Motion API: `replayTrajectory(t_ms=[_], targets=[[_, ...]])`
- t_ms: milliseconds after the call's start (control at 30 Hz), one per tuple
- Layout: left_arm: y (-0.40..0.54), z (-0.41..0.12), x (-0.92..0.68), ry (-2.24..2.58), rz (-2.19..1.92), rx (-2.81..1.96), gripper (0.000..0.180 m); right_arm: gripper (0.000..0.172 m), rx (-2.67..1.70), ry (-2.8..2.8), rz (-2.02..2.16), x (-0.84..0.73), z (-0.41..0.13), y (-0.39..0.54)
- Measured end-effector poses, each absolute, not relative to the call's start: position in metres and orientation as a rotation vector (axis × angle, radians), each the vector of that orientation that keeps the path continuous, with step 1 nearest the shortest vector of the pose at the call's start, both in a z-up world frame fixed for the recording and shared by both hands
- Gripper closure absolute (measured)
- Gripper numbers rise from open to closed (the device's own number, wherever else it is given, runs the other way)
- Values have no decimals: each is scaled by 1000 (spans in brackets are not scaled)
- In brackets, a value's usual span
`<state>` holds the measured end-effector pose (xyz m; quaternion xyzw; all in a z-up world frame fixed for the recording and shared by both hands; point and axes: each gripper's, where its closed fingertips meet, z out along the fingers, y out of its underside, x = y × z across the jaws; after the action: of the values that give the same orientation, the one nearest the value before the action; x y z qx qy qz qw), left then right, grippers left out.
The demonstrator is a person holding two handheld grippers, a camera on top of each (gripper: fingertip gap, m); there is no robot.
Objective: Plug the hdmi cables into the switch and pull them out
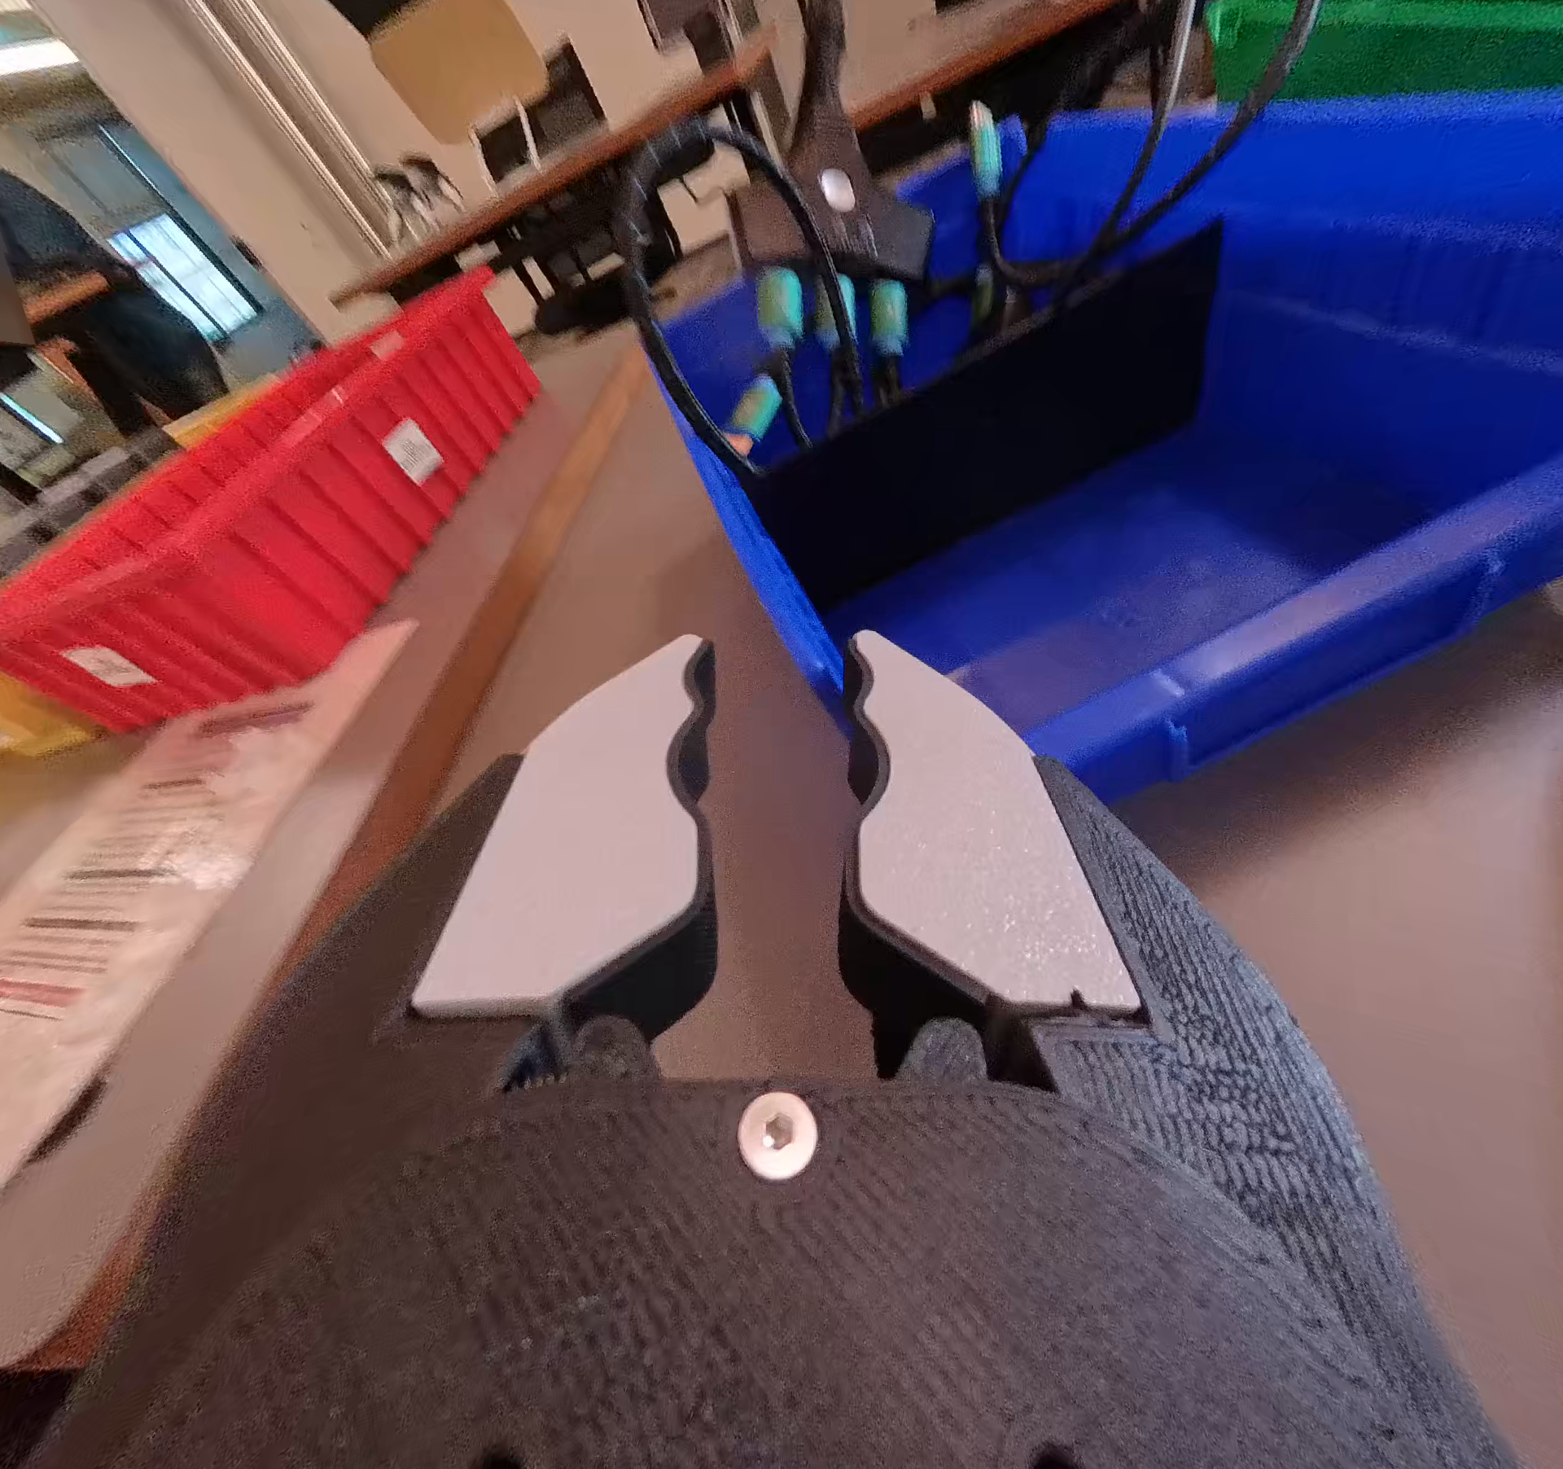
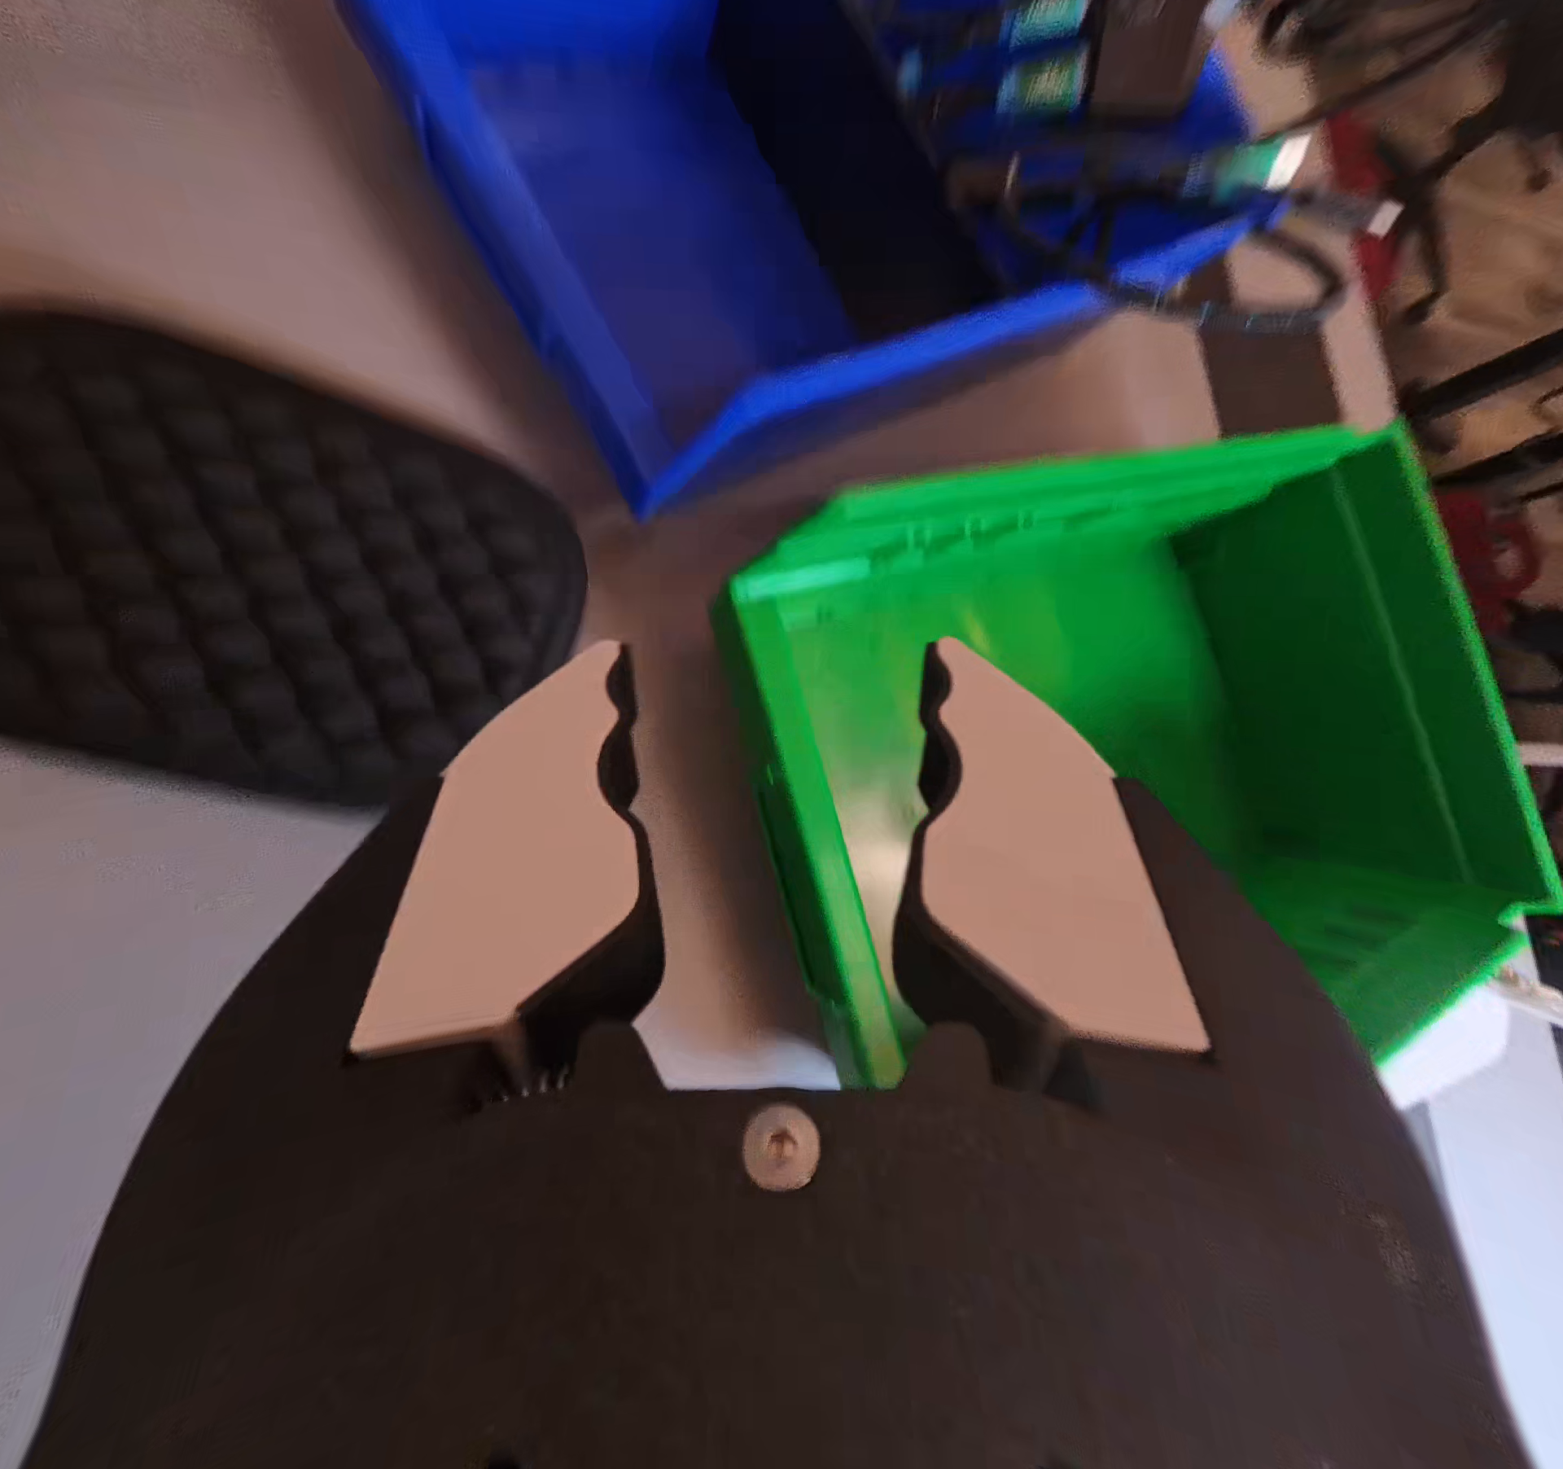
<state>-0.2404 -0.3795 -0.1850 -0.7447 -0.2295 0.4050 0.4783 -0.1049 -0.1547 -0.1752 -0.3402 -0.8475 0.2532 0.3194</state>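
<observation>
Blue plastic forms one bin on the worktop, with several teal-tipped cables behind its one black divider; one red bin sits apart. Left gripper jaws gape bare beside the blue wall. Right gripper jaws stand wide, straddling one green bin wall without pressing

A divider splits the bin; cables sit behind it.

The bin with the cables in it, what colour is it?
Blue. The bin shows best in the left wrist view.
</observation>
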Motion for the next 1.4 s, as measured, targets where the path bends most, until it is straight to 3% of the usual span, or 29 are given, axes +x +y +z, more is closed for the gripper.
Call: replayTrajectory(t_ms=[133, 167, 233, 333, 400, 433, 667, 900, 1167, 1267, 1400], targets=[[-346, -143, -190, -249, 827, -1865, 137, 92, -834, -2466, 395, -87, -227, -115], [-327, -150, -175, -150, 757, -1959, 131, 98, -798, -2487, 325, -89, -243, -113], [-297, -179, -157, 25, 661, -2185, 120, 139, -689, -2402, 136, -103, -264, -100], [-288, -242, -173, 225, 686, -2575, 120, 140, -676, -2400, 22, -87, -265, -83], [-290, -272, -192, 330, 757, -2715, 139, 139, -737, -2438, 20, -50, -260, -67], [-283, -274, -199, 393, 816, -2692, 149, 139, -768, -2433, 32, -29, -257, -58], [-230, -273, -186, 479, 808, -2640, 151, 141, -956, -2284, 26, 80, -244, 12], [-195, -274, -195, 455, 808, -2635, 151, 138, -1020, -2209, -116, 80, -263, 132], [-186, -273, -208, 383, 806, -2596, 148, 138, -1002, -2133, -164, 66, -261, 200], [-174, -240, -189, 293, 536, -2472, 142, 127, -1064, -2071, 13, 55, -244, 186], [-152, -111, -207, 133, 306, -2053, 144, 117, -1137, -1988, 467, 34, -204, 146]])
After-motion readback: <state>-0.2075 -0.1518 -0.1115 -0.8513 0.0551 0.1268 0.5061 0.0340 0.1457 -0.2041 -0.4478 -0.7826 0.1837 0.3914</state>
